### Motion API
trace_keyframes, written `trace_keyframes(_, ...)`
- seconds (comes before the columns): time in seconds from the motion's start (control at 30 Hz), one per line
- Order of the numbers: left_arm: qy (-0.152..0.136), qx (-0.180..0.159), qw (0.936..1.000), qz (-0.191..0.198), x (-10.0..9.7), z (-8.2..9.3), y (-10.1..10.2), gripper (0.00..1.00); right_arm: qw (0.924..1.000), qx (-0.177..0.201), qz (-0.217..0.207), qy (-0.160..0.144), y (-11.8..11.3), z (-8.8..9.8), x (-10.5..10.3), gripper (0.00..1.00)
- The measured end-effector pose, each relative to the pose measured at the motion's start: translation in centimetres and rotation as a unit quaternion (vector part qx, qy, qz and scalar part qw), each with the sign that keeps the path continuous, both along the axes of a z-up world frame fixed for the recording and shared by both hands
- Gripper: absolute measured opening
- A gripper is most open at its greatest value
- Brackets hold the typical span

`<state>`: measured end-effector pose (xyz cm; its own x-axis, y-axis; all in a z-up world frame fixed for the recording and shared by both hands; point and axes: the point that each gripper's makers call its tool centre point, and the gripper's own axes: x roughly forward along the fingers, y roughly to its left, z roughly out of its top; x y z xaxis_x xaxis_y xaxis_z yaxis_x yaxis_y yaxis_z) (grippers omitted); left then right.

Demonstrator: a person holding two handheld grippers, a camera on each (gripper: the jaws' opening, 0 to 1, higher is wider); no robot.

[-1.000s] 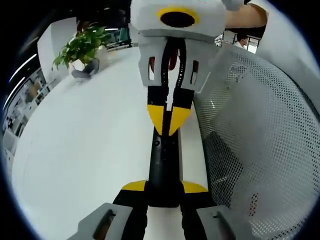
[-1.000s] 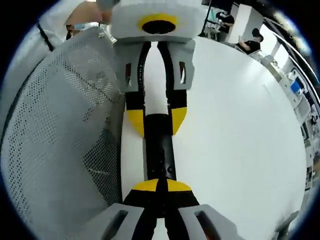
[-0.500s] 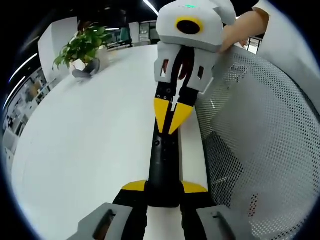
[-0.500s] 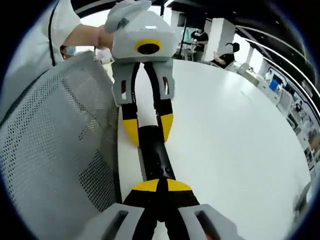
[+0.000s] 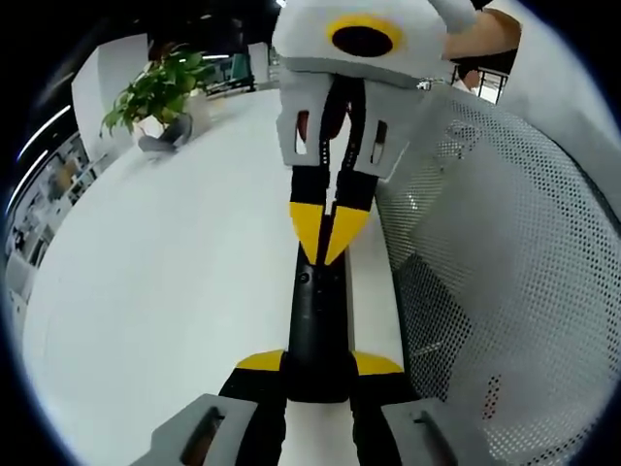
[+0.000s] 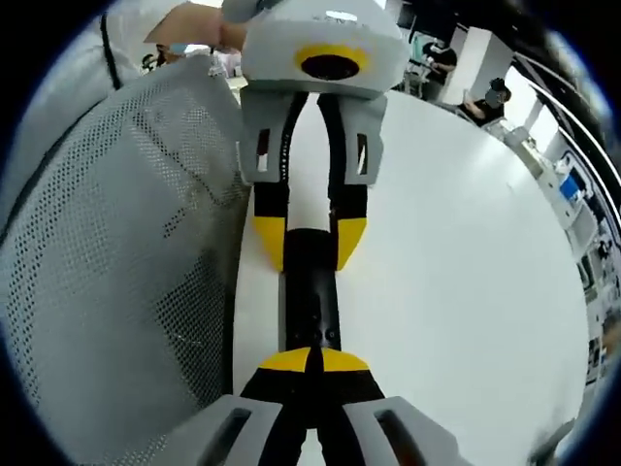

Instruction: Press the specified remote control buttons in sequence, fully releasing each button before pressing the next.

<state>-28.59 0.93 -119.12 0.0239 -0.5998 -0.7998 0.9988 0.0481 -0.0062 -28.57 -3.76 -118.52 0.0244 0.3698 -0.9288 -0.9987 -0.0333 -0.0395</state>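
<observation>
On the white counter [image 5: 146,291], left claw [image 5: 318,364] clamps the remote [image 5: 318,316]; right claw [image 6: 309,360], clenched, has dropped back onto its buttons after lifting — next press.

We see a slim black remote control [image 5: 318,311] [image 6: 310,291] lying flat and lengthwise on the white surface [image 5: 165,272], near its edge.
</observation>
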Motion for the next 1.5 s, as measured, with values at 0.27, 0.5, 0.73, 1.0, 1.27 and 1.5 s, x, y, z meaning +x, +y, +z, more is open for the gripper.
trace_keyframes(0.27, 0.002, -0.003, 1.0000, 0.003, 0.00, -0.03, 0.02, 0.23, 0.9979, 0.055, -0.031, -0.018, 0.00, 0.14, 0.19, 0.00)
trace_keyframes(0.5, 0.007, 0.008, 0.9999, 0.000, 0.03, -0.04, -0.04, 0.23, 0.9939, 0.092, -0.059, -0.018, 0.03, 0.27, 0.10, 0.00)
trace_keyframes(0.73, 0.004, 0.004, 1.0000, 0.005, 0.01, -0.06, 0.02, 0.23, 0.9961, 0.073, -0.038, -0.032, -0.10, 0.31, -0.16, 0.00)
trace_keyframes(1.0, 0.005, 0.008, 0.9999, 0.005, 0.06, -0.10, 0.01, 0.23, 0.9980, 0.051, -0.031, -0.022, -0.06, 0.12, -0.01, 0.00)
trace_keyframes(1.27, 0.003, 0.013, 0.9999, 0.003, 0.08, -0.13, -0.02, 0.23, 0.9992, 0.027, -0.029, -0.010, -0.20, 0.05, -0.03, 0.00)
trace_keyframes(1.5, 0.002, 0.013, 0.9998, 0.012, 0.00, -0.10, -0.11, 0.23, 0.9932, 0.070, -0.077, 0.052, -0.69, 0.32, 0.11, 0.00)
